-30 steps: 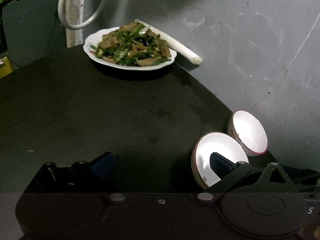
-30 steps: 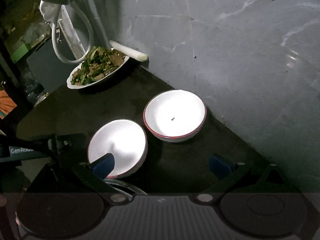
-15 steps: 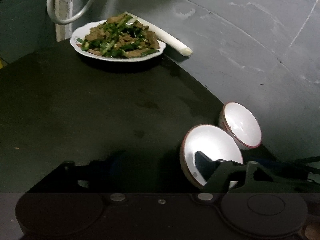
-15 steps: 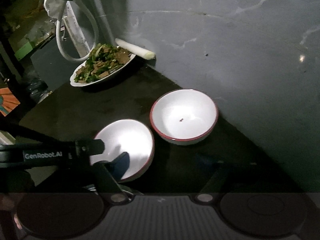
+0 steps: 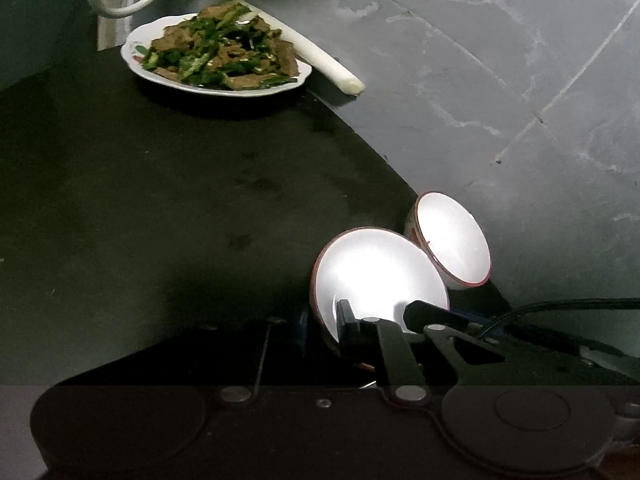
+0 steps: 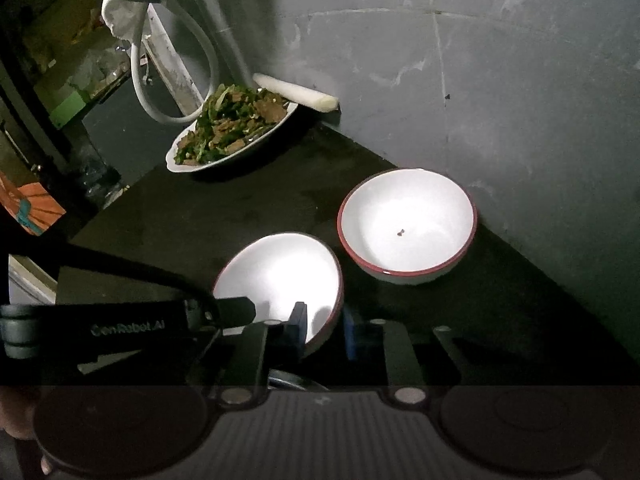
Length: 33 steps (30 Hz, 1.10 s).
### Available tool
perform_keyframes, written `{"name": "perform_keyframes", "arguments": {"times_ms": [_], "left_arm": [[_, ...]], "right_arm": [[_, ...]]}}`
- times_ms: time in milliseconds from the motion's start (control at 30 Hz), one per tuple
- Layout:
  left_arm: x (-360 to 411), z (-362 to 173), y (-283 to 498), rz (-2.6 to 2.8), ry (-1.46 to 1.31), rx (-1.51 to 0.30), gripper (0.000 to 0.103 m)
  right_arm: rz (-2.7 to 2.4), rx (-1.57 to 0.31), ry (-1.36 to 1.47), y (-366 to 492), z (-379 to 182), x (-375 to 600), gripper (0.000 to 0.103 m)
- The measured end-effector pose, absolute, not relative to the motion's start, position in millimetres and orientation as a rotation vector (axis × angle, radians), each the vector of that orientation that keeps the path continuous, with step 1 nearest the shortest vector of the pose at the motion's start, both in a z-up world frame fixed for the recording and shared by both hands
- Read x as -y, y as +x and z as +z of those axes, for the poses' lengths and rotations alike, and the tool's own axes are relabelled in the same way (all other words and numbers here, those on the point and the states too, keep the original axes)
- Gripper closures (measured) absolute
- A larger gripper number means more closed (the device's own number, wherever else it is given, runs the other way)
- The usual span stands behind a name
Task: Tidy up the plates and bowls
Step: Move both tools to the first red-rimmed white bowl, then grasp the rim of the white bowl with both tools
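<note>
Bowls on dark worktop (image 6: pixel 520 320) by grey wall. Near bowl (image 6: pixel 280 276) tilted, rim pinched by both: left claw (image 5: pixel 324 320) and right claw (image 6: pixel 324 330) closed on it. Far bowl (image 6: pixel 408 224) upright, just beside. Plate of stir-fry (image 6: pixel 224 132) well apart, leek (image 6: pixel 296 94) behind.

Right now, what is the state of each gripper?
Left gripper: closed on the near bowl.
Right gripper: closed on the same bowl.
</note>
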State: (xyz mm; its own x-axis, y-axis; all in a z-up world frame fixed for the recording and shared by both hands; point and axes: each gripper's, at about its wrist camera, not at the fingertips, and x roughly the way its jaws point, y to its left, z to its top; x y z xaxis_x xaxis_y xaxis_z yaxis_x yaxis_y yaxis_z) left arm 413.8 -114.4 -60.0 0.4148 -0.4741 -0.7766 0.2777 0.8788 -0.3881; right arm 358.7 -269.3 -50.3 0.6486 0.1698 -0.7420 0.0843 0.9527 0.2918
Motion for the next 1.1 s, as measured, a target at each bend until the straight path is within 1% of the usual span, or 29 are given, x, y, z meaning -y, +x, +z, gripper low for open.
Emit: {"name": "perform_keyframes", "arguments": {"times_ms": [467,800,1100], "left_arm": [[88.9,-13.3,381.3,-0.428,-0.242,-0.93,0.089],[65.1,9.6,329.1,-0.386,-0.276,-0.892,0.089],[39.7,15.5,278.4,-0.344,-0.303,-0.899,0.089]], "right_arm": [[0.114,-0.805,0.315,343.5,-22.2,256.3,0.085],[0.19,-0.763,0.297,309.6,4.4,240.4,0.085],[0.276,-0.783,0.273,267.5,13.3,222.1,0.085]]}}
